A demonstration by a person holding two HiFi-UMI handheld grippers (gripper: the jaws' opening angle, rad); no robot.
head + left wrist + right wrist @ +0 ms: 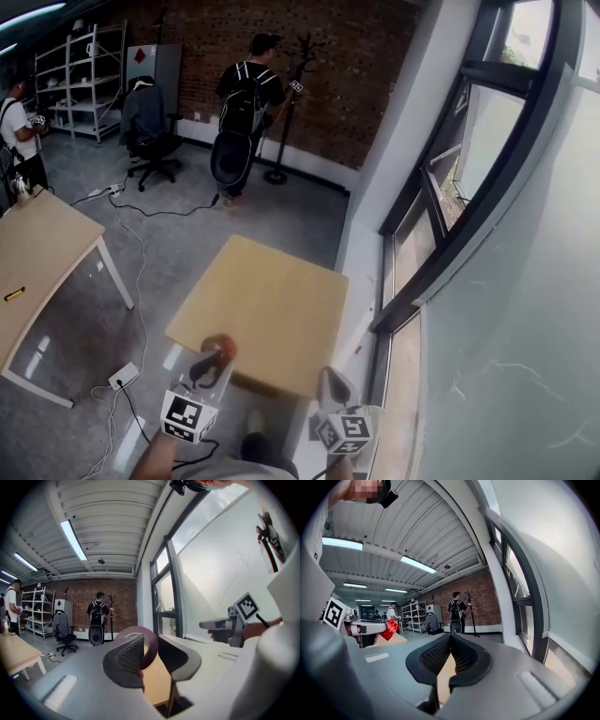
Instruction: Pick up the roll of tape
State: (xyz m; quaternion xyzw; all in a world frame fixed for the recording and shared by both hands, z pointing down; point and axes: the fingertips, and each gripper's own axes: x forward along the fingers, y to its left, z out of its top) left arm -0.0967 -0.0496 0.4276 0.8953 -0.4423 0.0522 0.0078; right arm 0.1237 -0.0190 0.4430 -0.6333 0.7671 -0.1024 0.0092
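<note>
We find the left gripper [150,644] pinching the reddish-brown roll of tape [139,630] between its pads, which is clear only in its own view. The head view alone places the roll over the near edge of the light wooden square table [281,300]. The right gripper [450,638] has its 2 jaws pressed together, empty.

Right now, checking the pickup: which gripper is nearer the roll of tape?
Left. The left gripper has the roll of tape clamped between its jaws; the right gripper, jaws shut and empty, is off to the right of it.
</note>
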